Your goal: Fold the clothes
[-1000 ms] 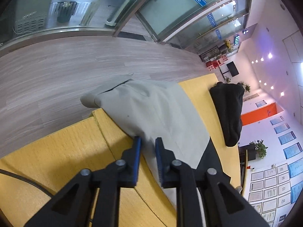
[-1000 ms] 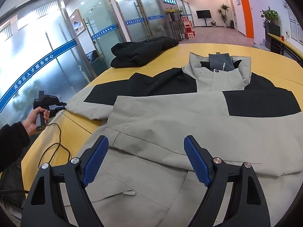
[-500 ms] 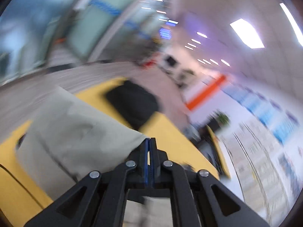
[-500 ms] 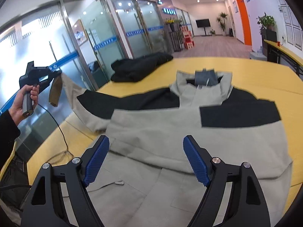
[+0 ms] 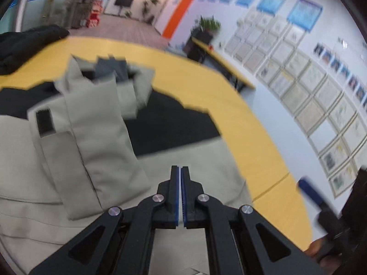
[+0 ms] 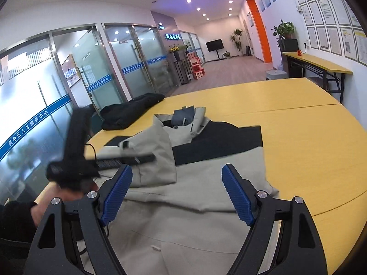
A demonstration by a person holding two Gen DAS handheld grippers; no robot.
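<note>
Yellow table [image 6: 298, 137] fills a bright office hall, with glass partitions far off to the left of the right gripper and framed notices on the wall to its right.

On that table lies the jacket [image 6: 206, 201], grey with black panels across the shoulders, spread flat with its collar [image 6: 183, 119] at the end farthest from both grippers. 1 sleeve [image 5: 96, 137] is folded over the body, lying ahead and to the left of the left gripper [image 5: 180, 194], its cuff end near that gripper and a dark strip near its far end. In the right wrist view the same sleeve [image 6: 156, 158] lies ahead and left of the right gripper [image 6: 176, 192].

Seen from its own camera, the left gripper has its 2 blue pads pressed together with only a thin pale line between them; whether any cloth is pinched there I cannot tell. It hangs over the jacket's grey lower body. The right gripper stands wide apart with nothing between its 2 blue pads [image 6: 238, 197], above the jacket's lower front. From the right wrist view the left gripper [image 6: 128, 159] appears blurred just ahead and left, held by a hand [image 6: 64, 194] in a dark sleeve.

Beyond the jacket, a black garment [image 6: 130, 112] lies bunched at the table's far left edge. Farther right, a narrow side table [image 6: 321, 65] stands against the wall with a potted plant [image 6: 284, 29] at its far end.
</note>
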